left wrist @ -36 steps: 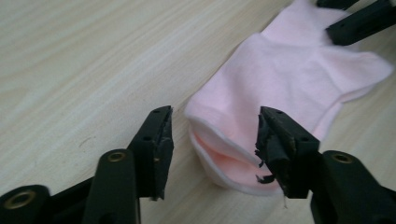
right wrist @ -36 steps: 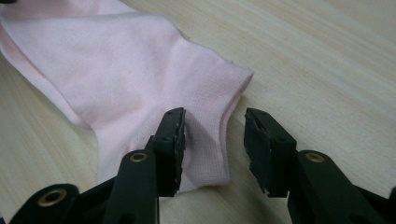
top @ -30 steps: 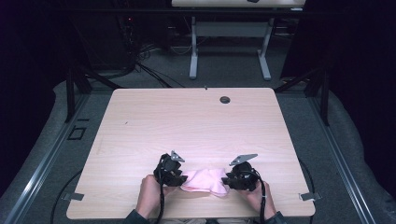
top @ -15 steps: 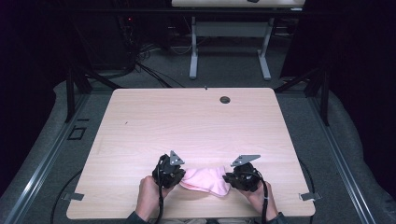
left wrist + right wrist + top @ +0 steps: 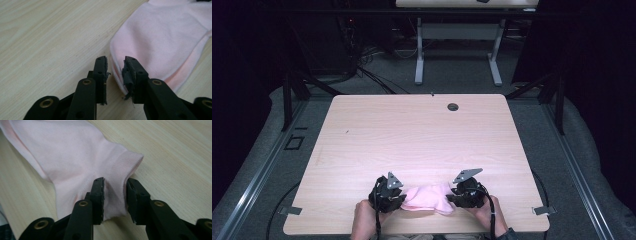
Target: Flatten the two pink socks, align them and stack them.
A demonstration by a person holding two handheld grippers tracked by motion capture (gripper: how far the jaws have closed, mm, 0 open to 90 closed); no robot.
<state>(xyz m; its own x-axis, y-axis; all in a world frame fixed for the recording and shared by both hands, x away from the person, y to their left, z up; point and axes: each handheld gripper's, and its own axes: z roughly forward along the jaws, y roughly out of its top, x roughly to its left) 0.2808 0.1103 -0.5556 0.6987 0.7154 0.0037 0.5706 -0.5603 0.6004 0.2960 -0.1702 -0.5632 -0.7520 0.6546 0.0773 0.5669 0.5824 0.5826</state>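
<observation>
A pale pink sock (image 5: 427, 198) lies flat near the table's front edge, stretched between the two grippers. My left gripper (image 5: 399, 200) is at its left end. In the left gripper view the sock's rounded end (image 5: 162, 37) reaches into the gap of the left gripper (image 5: 115, 72), whose jaws stand a little apart. My right gripper (image 5: 452, 200) is at the sock's right end. In the right gripper view the ribbed cuff of the sock (image 5: 75, 152) lies between the parted jaws of the right gripper (image 5: 115, 195). A hand holds each gripper from below.
The light wooden table (image 5: 422, 135) has a small round cable hole (image 5: 453, 106) near its far edge. Beyond it stand another table's white legs (image 5: 418, 55) and floor cables. Dark carpet surrounds the table.
Both grippers have shifted slightly left and toward the near edge. The sock stays between them, lying a little flatter.
</observation>
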